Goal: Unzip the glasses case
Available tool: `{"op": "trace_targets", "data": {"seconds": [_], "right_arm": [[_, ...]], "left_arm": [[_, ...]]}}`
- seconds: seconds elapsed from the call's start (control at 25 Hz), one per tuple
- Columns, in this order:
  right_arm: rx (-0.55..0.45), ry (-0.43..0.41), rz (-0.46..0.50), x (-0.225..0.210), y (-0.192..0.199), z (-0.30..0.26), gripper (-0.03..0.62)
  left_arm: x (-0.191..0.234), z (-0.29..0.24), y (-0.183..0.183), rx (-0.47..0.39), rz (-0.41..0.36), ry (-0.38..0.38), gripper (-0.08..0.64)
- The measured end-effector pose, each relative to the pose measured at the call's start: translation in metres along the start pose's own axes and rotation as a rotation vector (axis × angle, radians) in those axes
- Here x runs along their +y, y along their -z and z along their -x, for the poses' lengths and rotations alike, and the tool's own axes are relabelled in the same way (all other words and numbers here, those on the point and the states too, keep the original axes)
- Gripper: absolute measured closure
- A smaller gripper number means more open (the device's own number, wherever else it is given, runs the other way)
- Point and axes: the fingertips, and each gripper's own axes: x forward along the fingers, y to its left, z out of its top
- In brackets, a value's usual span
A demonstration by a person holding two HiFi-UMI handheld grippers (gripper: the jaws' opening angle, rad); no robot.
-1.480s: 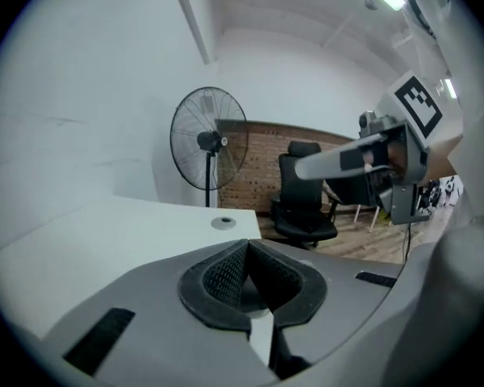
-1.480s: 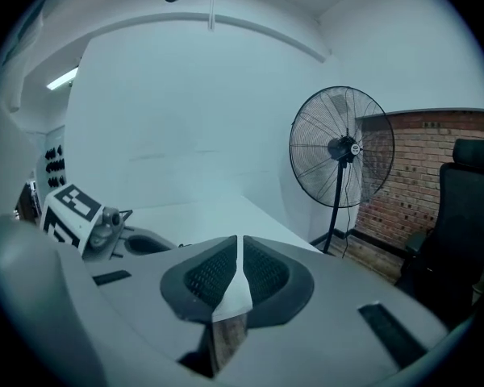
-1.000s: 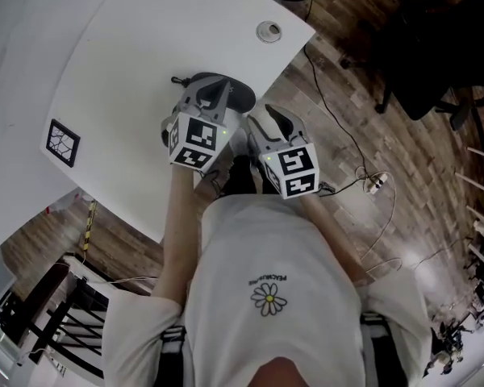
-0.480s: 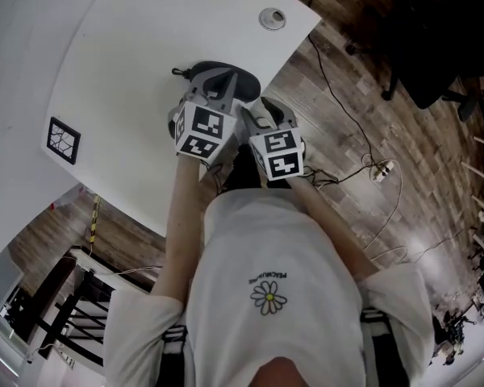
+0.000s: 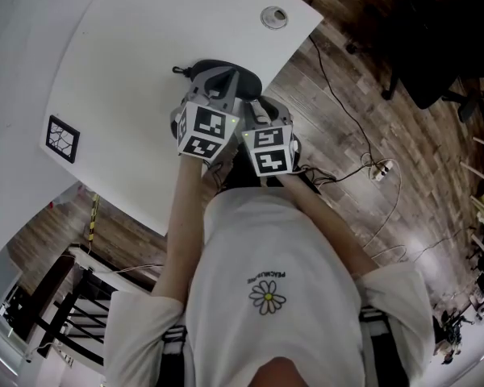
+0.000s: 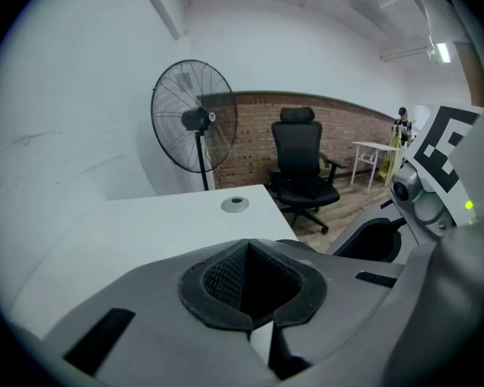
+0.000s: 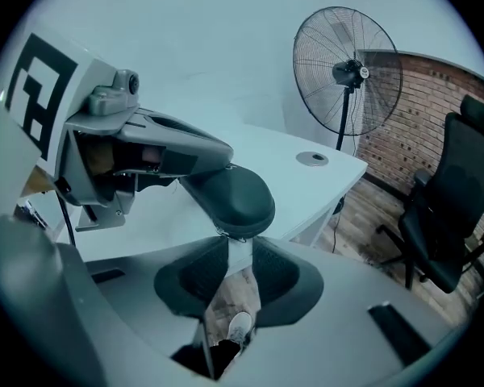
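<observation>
case (image 7: 234, 196) at table (image 5: 145, 95) edge, looks stiff, light, slick; will skid unless pinned. left claw (image 6: 248, 252) pressed together, on it. right claw (image 7: 239, 252) half spread, just been closing, nothing pinched; take zip pull (image 7: 229, 235) at tips.

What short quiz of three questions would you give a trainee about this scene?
1. True or false: the case lies in the middle of the table.
2. What stands behind the table in the left gripper view? A) fan B) ladder C) shelf
3. Fill in: the fingers of the left gripper are ___.
Key: 1 false, it lies at the table's edge; 2 A; 3 shut.
</observation>
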Motion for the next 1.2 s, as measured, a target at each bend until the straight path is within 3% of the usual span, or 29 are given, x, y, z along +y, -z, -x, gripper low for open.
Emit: {"op": "trace_targets", "data": {"seconds": [0.12, 0.16, 0.64, 1.2], "right_arm": [[-0.008, 0.001, 0.026, 0.001, 0.000, 0.004, 0.581], [-0.011, 0.003, 0.045, 0.001, 0.000, 0.005, 0.584], [0.012, -0.064, 0.081, 0.009, 0.001, 0.006, 0.560], [0.019, -0.071, 0.112, 0.010, 0.002, 0.009, 0.538]], "left_arm": [[-0.001, 0.001, -0.001, -0.009, 0.009, -0.004, 0.548], [-0.001, 0.001, -0.001, -0.011, 0.010, -0.002, 0.548], [0.000, 0.002, -0.001, -0.024, 0.016, 0.005, 0.548], [0.000, 0.002, 0.001, -0.039, 0.035, 0.000, 0.548]]}}
